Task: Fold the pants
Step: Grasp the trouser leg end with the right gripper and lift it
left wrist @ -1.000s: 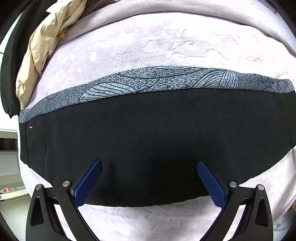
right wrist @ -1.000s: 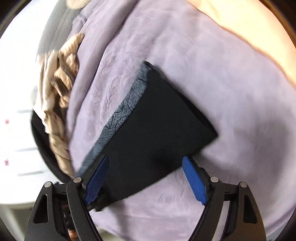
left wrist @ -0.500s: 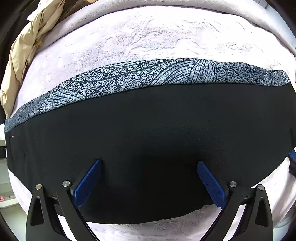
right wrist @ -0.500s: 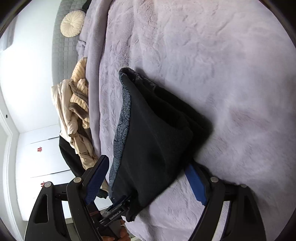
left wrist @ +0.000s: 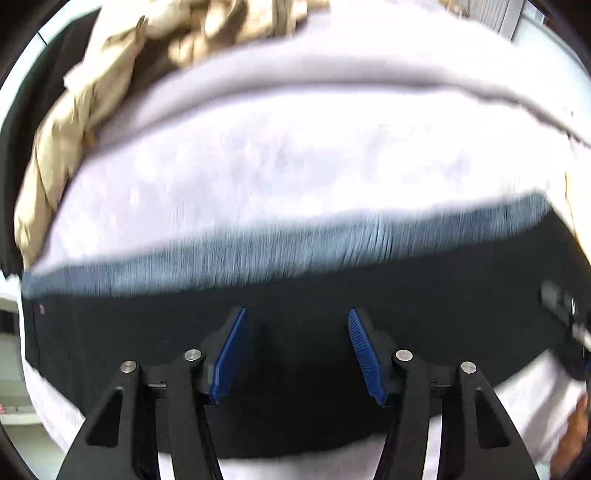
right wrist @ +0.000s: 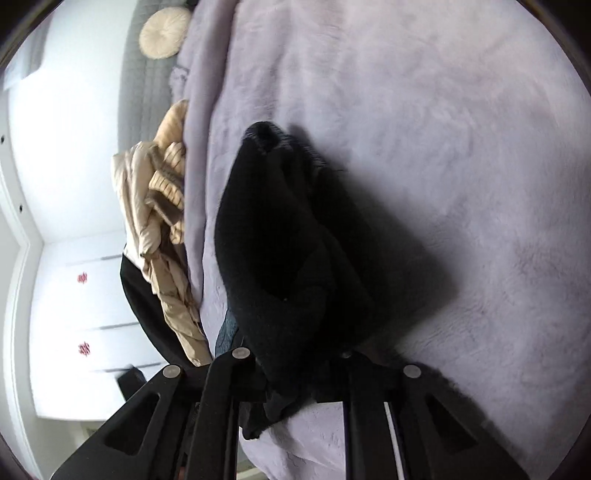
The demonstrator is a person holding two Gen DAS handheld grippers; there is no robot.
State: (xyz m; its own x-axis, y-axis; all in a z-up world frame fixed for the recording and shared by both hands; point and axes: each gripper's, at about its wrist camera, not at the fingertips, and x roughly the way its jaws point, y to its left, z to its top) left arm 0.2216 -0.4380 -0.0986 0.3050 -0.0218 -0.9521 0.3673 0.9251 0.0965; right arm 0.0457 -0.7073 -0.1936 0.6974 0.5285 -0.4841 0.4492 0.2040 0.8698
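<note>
Underneath everything we see a pale lilac plush blanket [right wrist: 424, 129] covering the bed, and we place the rest against it. Lying across the blanket are the black pants [left wrist: 295, 302], stretched side to side in the left wrist view, with a grey-blue patterned band [left wrist: 277, 251] along their far edge; that view is blurred, so we cannot read the pattern. In the right wrist view one end of the pants is lifted off the blanket in a bunched, hanging fold [right wrist: 280, 236] that throws a dark shadow on the plush beside it. Off the blanket's far edge sits a heap of beige clothes [right wrist: 162, 206] with a black garment [right wrist: 147, 306] under it, and further off a round cream cushion [right wrist: 164, 33] rests against a grey quilted headboard [right wrist: 136, 92].

Our left gripper [left wrist: 295, 350] points down over the near half of the pants; its blue pads [left wrist: 229, 354] stand at a middling gap and are closing, with black cloth between them but not yet pinched. Our right gripper [right wrist: 295, 373] is nearly closed, clamped on the bunched end of the pants, its pads hidden by cloth. At the blanket's right edge in the left wrist view, part of a hand [left wrist: 576, 432] shows
</note>
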